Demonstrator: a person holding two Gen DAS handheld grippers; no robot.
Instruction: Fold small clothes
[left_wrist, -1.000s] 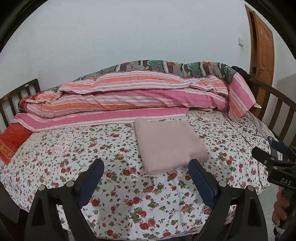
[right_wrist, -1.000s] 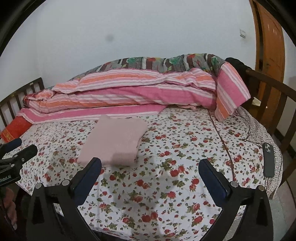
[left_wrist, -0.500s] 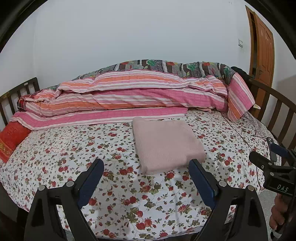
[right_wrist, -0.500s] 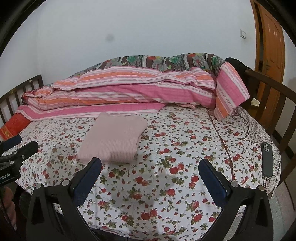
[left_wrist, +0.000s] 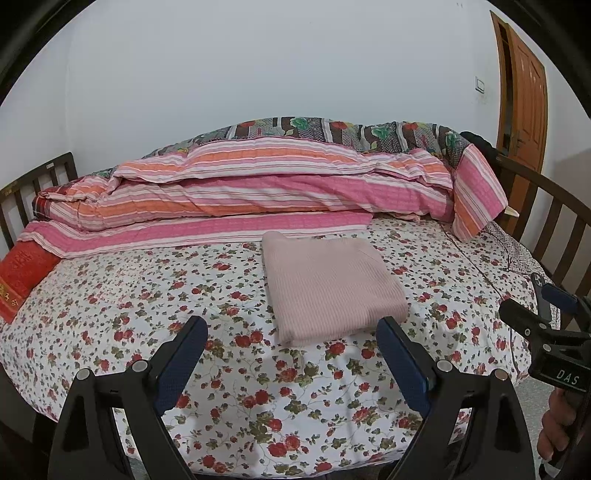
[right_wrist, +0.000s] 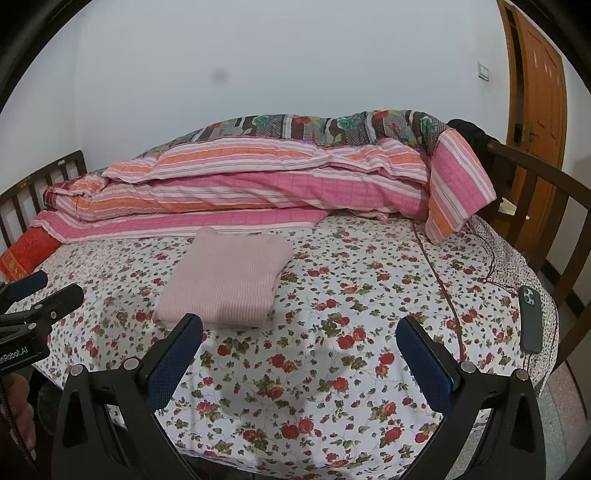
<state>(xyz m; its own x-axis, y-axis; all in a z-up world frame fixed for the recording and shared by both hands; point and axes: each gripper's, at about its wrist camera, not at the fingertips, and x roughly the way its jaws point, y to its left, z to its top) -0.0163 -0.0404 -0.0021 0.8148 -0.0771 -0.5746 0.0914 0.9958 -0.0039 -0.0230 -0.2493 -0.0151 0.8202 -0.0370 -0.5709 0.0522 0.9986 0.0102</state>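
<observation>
A pale pink knitted garment (left_wrist: 330, 284) lies folded into a neat rectangle on the flowered bedsheet (left_wrist: 155, 295). My left gripper (left_wrist: 291, 332) hangs over the bed's near edge, just short of the garment's front edge, open with nothing between its fingers. My right gripper (right_wrist: 299, 332) is also open and empty, and from its view the folded garment (right_wrist: 225, 280) lies ahead to the left. Each gripper shows at the edge of the other's view: the right gripper (left_wrist: 543, 314) at the right, the left gripper (right_wrist: 33, 299) at the left, each with a hand below it.
A rolled pink and orange striped quilt (left_wrist: 258, 192) lies along the far side by the wall. A red cushion (left_wrist: 22, 273) sits at the left end. A dark phone (right_wrist: 530, 319) lies on the sheet at the right edge. Wooden bed rails (right_wrist: 554, 221) stand right and left; a door (right_wrist: 539, 96) is far right.
Both views have drifted very slightly, so the bed sits a little lower in frame. The garment and both grippers' jaws are unchanged.
</observation>
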